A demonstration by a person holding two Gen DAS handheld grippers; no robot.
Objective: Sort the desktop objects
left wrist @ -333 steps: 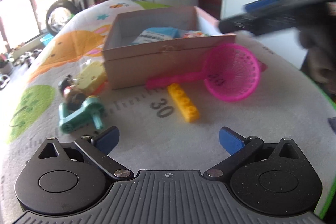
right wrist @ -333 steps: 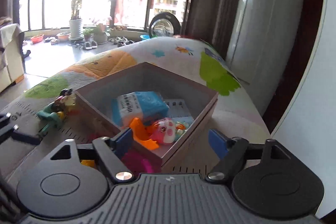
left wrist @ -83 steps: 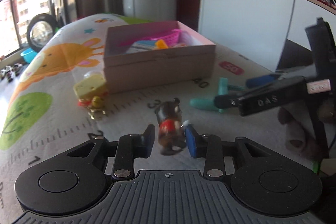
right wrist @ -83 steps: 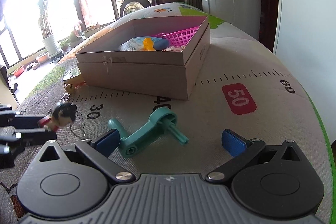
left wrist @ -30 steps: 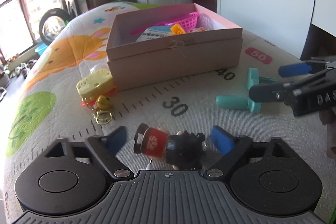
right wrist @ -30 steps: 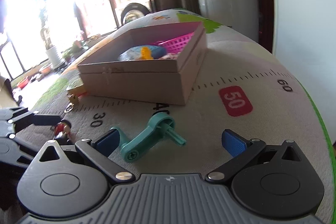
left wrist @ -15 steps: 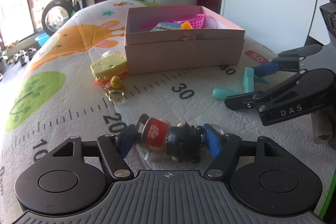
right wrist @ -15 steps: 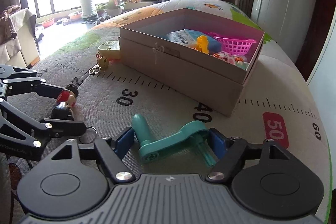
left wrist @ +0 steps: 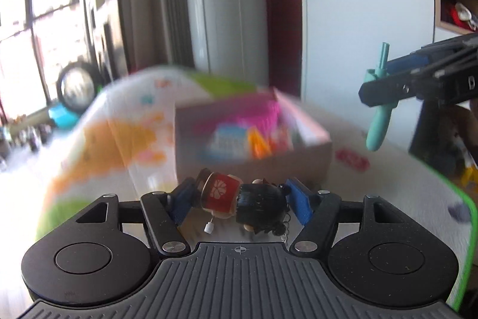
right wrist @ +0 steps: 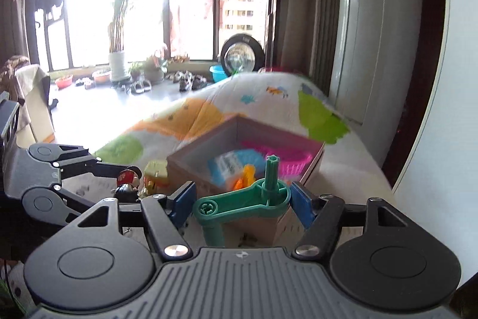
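A: What takes up most of the scene?

B: A printed play mat with orange and green patches, and on it an open cardboard box. Inside the box lie a pink basket, a blue-and-white packet and something orange; the left wrist view is too blurred to say more.

A: And the grippers?

B: Both hang in the air on the near side of the box. The left gripper has a small doll keychain lying sideways between its blue pads, red body to the left, black-haired head to the right, pads pressing on each end. Its jaws are closing on it.

A: The right one?

B: The right gripper grasps a teal plastic crank across its flat arm. One pad touches the round end with the upright peg; the other sits beside the small hub end, where the handle drops below. Those jaws are closing too.

A: Anything left on the mat?

B: A yellow toy just beside the box's left corner.
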